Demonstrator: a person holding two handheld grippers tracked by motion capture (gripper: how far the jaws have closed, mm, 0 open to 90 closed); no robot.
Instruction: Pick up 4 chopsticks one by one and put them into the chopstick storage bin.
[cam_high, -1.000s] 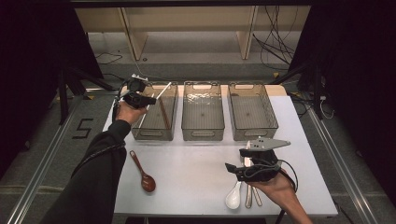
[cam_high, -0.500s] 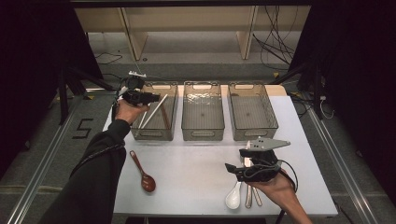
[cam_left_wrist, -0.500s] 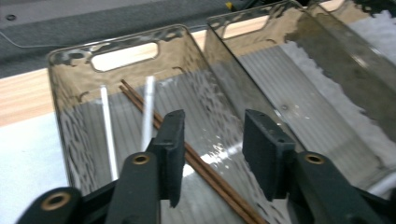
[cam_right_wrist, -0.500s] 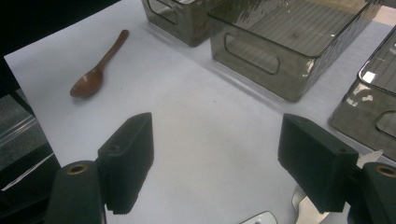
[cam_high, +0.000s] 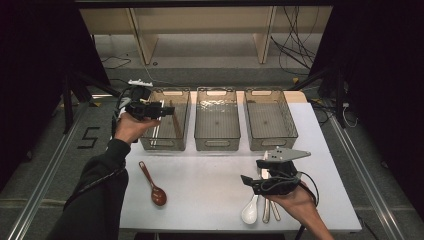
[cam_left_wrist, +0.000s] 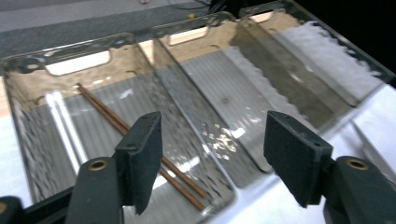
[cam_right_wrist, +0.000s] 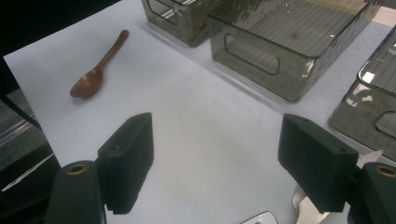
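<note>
Three clear bins stand in a row at the back of the white table (cam_high: 210, 190). Over the left bin (cam_high: 165, 142) my left gripper (cam_high: 167, 110) hovers open with nothing in it. The left gripper view has the jaws (cam_left_wrist: 212, 154) spread above that bin, where a pair of brown chopsticks (cam_left_wrist: 140, 140) and pale chopsticks (cam_left_wrist: 60, 126) lie on the floor. At the table's front right my right gripper (cam_high: 246, 181) is held open and empty, its jaws (cam_right_wrist: 215, 163) pointing across bare table. A white spoon (cam_high: 250, 212) and pale sticks (cam_high: 270, 210) lie just below it.
A brown spoon (cam_high: 152, 185) lies at the front left of the table, also far off in the right gripper view (cam_right_wrist: 95, 70). The middle bin (cam_high: 216, 142) and the right bin (cam_high: 272, 142) hold nothing. Dark floor and a metal rail (cam_high: 45, 175) flank the table.
A second ago my left gripper held a pale chopstick tilted above the left bin. It has let go, the chopstick now lies in the bin, and the jaws stand open. The right gripper has stayed put.
</note>
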